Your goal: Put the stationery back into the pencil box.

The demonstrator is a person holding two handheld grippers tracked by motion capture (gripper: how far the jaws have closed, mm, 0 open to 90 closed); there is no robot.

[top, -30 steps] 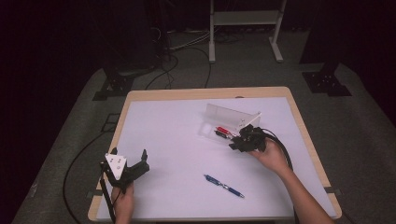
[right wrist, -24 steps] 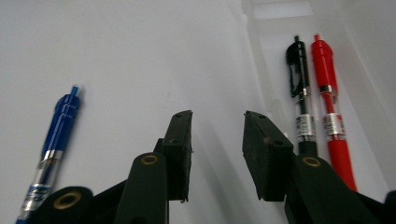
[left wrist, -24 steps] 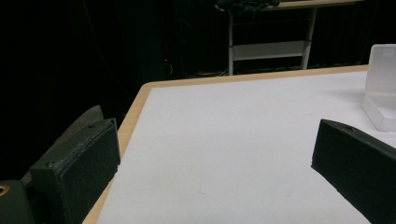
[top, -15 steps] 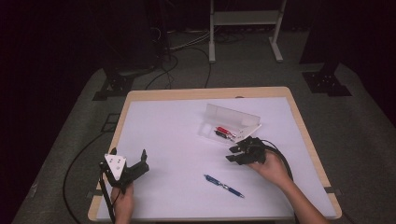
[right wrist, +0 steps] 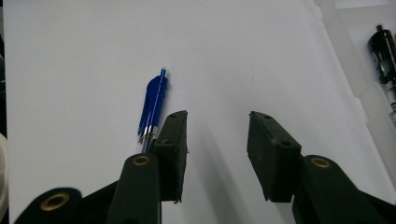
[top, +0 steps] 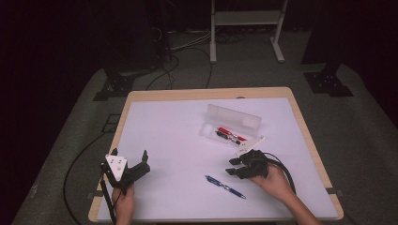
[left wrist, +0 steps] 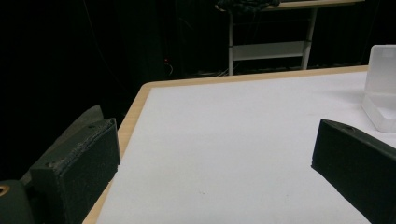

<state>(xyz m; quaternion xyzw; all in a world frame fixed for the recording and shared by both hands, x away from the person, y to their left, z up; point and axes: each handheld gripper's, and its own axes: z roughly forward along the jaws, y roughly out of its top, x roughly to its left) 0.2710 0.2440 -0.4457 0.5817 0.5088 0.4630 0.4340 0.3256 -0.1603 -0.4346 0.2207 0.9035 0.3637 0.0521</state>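
Right tongs (right wrist: 217, 144), just opening, empty beside blue pen (right wrist: 153, 100).

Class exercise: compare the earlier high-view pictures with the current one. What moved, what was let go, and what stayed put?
The right gripper drew back from the clear case toward the blue pen, its jaws opening with nothing between them. The red and black pens lie in the case. The left gripper, blue pen and case stayed put.

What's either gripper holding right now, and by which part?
Nothing. The right gripper has just been opening, with nothing between its jaws; the blue pen lies beside them. The left gripper is open over bare table.
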